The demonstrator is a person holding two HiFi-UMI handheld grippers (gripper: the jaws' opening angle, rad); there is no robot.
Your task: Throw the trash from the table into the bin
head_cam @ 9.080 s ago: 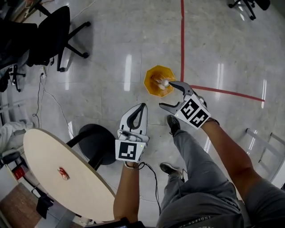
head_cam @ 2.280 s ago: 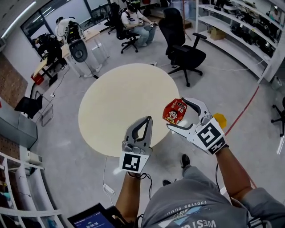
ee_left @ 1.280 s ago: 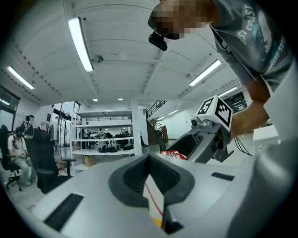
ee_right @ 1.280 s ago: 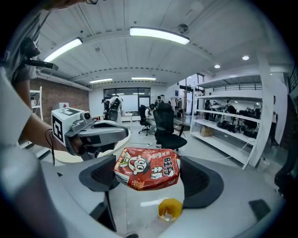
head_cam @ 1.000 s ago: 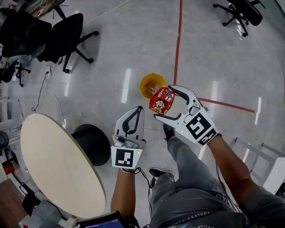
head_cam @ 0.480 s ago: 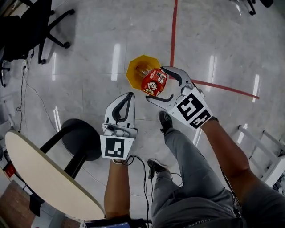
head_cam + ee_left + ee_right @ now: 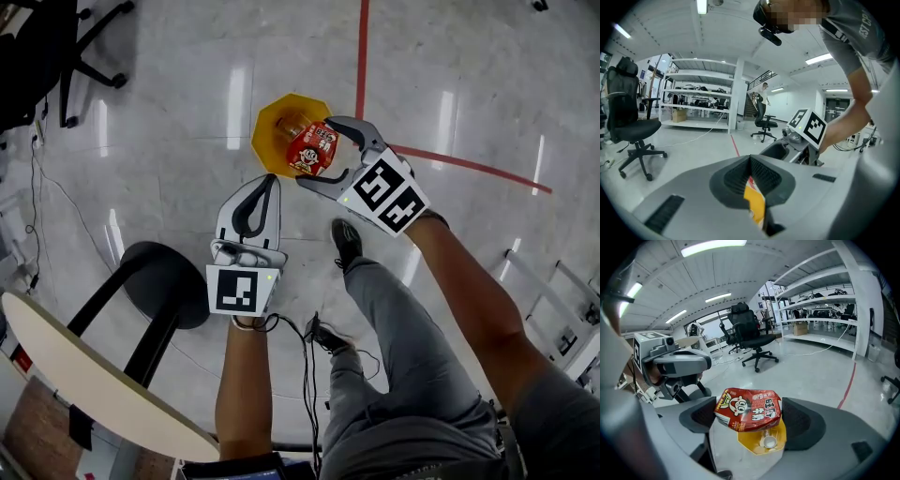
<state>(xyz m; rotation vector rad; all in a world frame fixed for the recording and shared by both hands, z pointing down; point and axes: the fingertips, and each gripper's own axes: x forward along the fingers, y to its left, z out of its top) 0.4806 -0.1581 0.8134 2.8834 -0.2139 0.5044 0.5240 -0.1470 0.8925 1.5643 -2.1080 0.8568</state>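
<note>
A red snack packet point(image 7: 312, 150) point(image 7: 749, 415) with a cartoon face hangs over the yellow bin point(image 7: 277, 133) point(image 7: 761, 442) on the floor. My right gripper point(image 7: 323, 157) point(image 7: 750, 420) is shut on the packet, one jaw on each side. The bin holds a small metal can and other scraps. My left gripper point(image 7: 260, 180) point(image 7: 752, 174) is shut with nothing in it, just left of and below the bin; a slice of the yellow bin point(image 7: 755, 205) shows behind its jaws.
The round beige table point(image 7: 84, 384) is at the lower left, with a black stool point(image 7: 159, 286) beside it. Red floor tape point(image 7: 361, 56) runs past the bin. A black office chair point(image 7: 37, 47) stands at the upper left. The person's legs and shoes point(image 7: 345, 240) are below the grippers.
The right gripper has carried the red packet from the table round to the bin and now holds it over the opening. The left gripper stayed shut and came along.
</note>
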